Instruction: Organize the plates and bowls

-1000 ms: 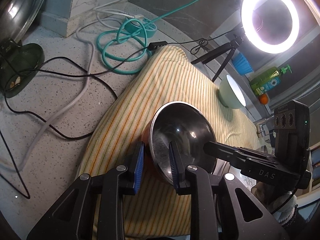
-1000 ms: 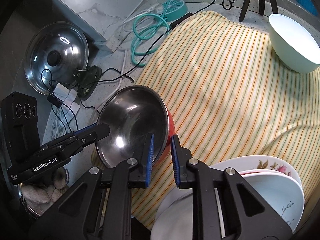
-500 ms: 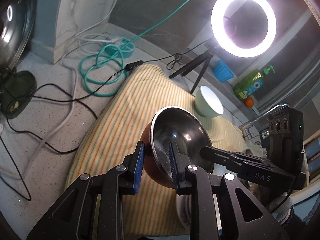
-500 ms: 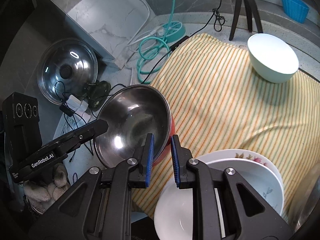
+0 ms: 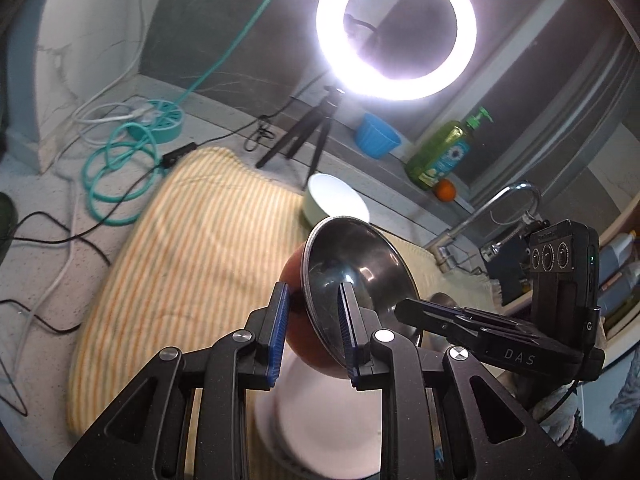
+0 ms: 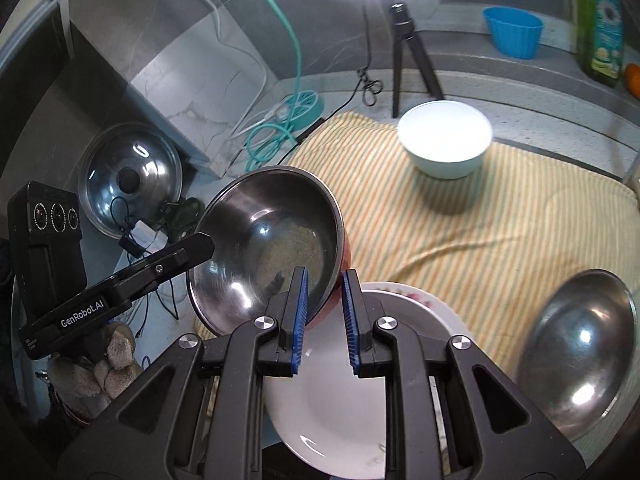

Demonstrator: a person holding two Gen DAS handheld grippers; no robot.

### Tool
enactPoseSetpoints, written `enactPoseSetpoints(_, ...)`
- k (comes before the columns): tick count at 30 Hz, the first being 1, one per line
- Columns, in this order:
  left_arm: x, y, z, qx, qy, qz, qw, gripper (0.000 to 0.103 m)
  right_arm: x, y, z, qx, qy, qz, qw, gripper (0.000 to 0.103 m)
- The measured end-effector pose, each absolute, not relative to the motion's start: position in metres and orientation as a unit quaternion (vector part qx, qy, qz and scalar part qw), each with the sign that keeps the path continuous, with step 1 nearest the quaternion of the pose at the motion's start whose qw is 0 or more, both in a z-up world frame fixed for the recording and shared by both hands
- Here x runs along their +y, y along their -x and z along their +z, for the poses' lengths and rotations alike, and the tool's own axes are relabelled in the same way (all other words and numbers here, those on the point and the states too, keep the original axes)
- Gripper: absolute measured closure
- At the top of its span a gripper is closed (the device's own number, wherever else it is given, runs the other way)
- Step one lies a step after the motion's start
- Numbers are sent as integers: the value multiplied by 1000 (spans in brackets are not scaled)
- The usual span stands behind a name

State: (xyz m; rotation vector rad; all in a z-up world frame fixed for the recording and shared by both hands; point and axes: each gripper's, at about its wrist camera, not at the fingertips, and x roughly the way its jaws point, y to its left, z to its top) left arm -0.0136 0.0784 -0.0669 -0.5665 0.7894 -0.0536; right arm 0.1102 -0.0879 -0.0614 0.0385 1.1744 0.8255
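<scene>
Both grippers have lifted the red bowl (image 6: 272, 248) off the striped cloth (image 6: 480, 232) since a second ago; it was low on the cloth then, now it hangs tilted in the air over the stack of white plates (image 6: 340, 400), more of the room showing behind.

Left to right, right wrist view: pot lid (image 6: 130, 178) leaning at the wall on the grey counter (image 6: 540, 128), tangle of black cables and a small white adapter below it. Left gripper (image 6: 200, 246) comes in from the left, jaws pinching the bowl's rim on that side. Bowl is steel inside, red outside, mouth tipped toward the camera. Right gripper (image 6: 324, 312) pinches the near rim, one blue pad inside, one outside on the red wall, jaws almost together. Plates sit under the bowl, top one plain white, flowered rim on one below. Teal hose (image 6: 268, 140) coiled behind. White bowl (image 6: 444, 140) upright on the cloth's far side, well apart from the held bowl. Tripod (image 6: 408, 40) of the ring light behind it. Blue cup (image 6: 514, 32) on the back ledge, green soap bottle (image 6: 600, 24) to its right. Steel bowl (image 6: 580, 352) at the right edge, beside the plates.

Left wrist view: left gripper (image 5: 312, 328) clamps the rim, ring light (image 5: 396, 28) above, tap (image 5: 488, 212) at right.
</scene>
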Motion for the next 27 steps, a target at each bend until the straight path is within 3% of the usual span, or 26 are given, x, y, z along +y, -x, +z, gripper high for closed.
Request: enactPoseSetpoints(27,-87,-64,-82,427,195,-176,865,82,-275,-127,-64,543,-67,233,804,85)
